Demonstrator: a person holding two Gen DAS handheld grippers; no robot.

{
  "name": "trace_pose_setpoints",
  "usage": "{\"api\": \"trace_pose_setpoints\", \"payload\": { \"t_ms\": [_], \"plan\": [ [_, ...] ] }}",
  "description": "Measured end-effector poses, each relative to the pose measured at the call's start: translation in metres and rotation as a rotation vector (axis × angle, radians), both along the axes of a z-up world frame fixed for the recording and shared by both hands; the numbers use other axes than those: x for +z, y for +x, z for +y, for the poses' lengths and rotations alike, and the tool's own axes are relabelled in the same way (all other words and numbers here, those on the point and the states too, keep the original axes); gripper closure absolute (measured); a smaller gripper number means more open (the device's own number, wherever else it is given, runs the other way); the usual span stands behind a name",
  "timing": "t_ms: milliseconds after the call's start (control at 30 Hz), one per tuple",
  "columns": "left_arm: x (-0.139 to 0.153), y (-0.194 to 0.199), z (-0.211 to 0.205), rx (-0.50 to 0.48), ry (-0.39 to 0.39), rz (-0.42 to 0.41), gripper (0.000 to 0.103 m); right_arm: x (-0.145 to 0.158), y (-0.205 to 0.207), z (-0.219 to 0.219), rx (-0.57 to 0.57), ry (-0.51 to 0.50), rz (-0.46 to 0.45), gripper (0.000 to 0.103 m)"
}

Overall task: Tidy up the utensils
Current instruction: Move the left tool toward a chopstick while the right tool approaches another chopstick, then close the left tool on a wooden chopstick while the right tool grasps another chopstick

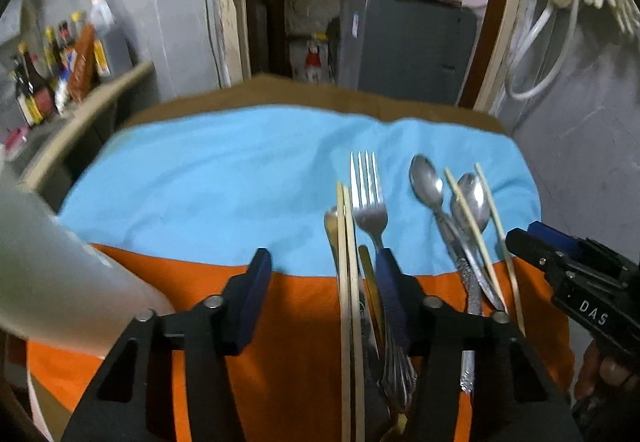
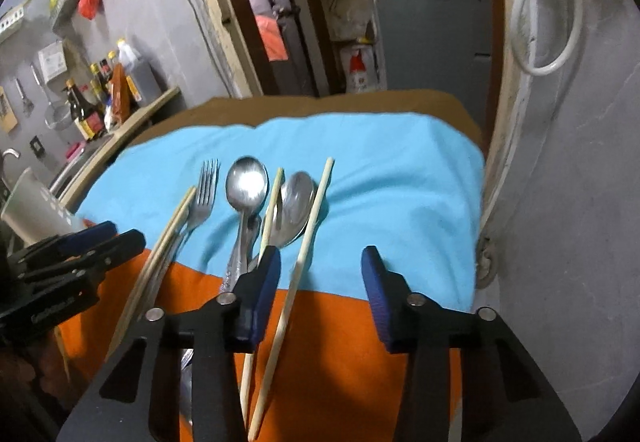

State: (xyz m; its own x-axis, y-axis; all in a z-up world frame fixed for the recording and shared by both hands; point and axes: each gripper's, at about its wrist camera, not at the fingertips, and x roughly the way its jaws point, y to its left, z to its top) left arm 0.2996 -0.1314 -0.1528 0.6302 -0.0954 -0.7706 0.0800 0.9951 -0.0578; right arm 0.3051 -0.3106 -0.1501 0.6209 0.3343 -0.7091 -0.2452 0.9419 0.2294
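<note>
Both grippers hang tilted down over a table point(image 1: 280, 92) covered by a blue cloth point(image 1: 224, 178) at the far side and an orange cloth point(image 1: 304, 306) at the near side, and the cutlery lies straddling the seam between them.

Counting from the right wrist view: one fork point(image 2: 203, 198), two silver spoons, and four wooden chopsticks. The fork sits at about ten o'clock from the right gripper point(image 2: 320, 294). The first spoon point(image 2: 246, 186) lies at eleven o'clock, the second spoon point(image 2: 297, 208) nearer twelve. One chopstick pair point(image 2: 160, 258) lies tight together just left of the fork. The other two are apart: a chopstick point(image 2: 272, 202) crosses between the spoons, and another chopstick point(image 2: 296, 282) runs down between the right gripper's fingers. Its jaws stand partly apart and press on nothing.

In the left wrist view the left gripper point(image 1: 320, 294) is likewise partly spread, empty, with the paired chopsticks and the fork's handle lying on the cloth between its fingers. A further dull, goldish utensil point(image 1: 331, 228) peeks out left of that pair; I cannot tell what it is.

A pale cup point(image 2: 32, 208) stands at nine o'clock, at the table's left edge. Sauce bottles point(image 2: 100, 94) crowd a counter beyond it.
</note>
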Motion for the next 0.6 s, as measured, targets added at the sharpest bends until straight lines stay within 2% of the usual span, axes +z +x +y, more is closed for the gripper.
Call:
{"api": "trace_pose_setpoints", "payload": {
  "t_ms": [133, 233, 500, 600],
  "plan": [
    [-0.013, 0.013, 0.009, -0.012, -0.043, 0.091, 0.075, -0.007, 0.009, -0.003, 0.009, 0.012, 0.037, 0.074],
    [-0.014, 0.016, 0.014, -0.021, -0.068, 0.105, 0.083, -0.007, 0.01, -0.004, 0.018, 0.016, 0.035, 0.078],
    [-0.01, 0.022, 0.01, -0.081, -0.098, 0.165, 0.09, -0.007, 0.016, 0.003, 0.052, -0.002, 0.044, 0.086],
    [-0.011, 0.023, 0.014, -0.078, -0.11, 0.196, 0.099, -0.009, 0.02, 0.003, 0.051, 0.017, 0.063, 0.089]
  ]
}}
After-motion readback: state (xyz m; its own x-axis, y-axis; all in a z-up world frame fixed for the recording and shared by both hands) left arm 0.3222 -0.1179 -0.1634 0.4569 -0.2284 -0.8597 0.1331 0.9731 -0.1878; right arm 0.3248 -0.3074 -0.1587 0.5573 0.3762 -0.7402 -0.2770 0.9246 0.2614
